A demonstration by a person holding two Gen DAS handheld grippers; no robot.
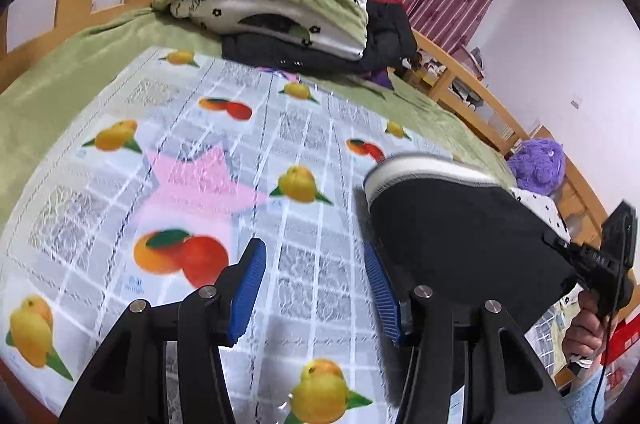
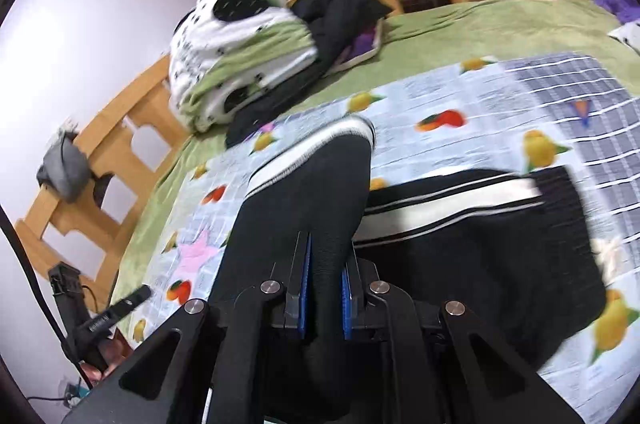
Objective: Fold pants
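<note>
Between the right gripper (image 2: 324, 288) fingers, pants (image 2: 460, 264) fold, blurred

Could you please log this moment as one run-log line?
right gripper: shut on pants, leg lifted | left gripper: open, empty | surface: fruit-print cloth

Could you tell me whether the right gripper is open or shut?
Shut: the right gripper pinches the black pants between its blue pads.

Both grippers, left (image 1: 316, 288) and right (image 2: 325, 298), have black linkage arms, silver round pivot screws, ribbed blue pads (image 1: 250, 290); light-blue sleeve (image 1: 586, 398).
</note>
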